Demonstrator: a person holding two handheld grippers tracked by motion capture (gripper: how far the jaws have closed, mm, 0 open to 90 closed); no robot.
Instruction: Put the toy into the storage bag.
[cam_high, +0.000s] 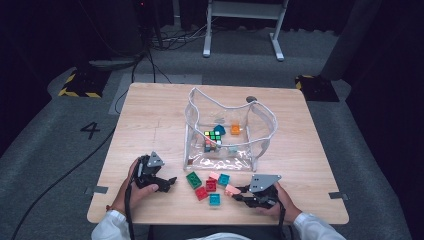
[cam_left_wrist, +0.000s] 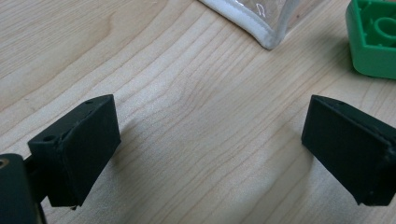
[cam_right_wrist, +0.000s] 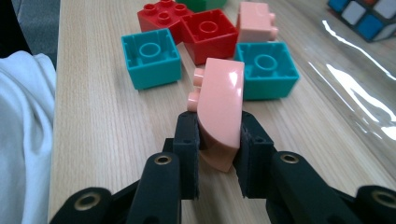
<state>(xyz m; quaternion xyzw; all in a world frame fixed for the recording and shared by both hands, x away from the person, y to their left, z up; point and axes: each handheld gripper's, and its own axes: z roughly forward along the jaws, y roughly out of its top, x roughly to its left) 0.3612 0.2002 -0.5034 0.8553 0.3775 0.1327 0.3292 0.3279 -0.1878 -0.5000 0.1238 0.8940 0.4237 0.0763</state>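
Puzzle cube (cam_high: 212, 138) (inside clear bag (cam_high: 265, 131))

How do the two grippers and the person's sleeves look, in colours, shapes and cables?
Both the left gripper and the right gripper are black, each topped by a grey three-cornered plate. Their jaws end in blocky black pads with small screw holes; the linkage arms carry brass-coloured rivets. A black cable trails from each gripper back toward the person. The sleeves are white.
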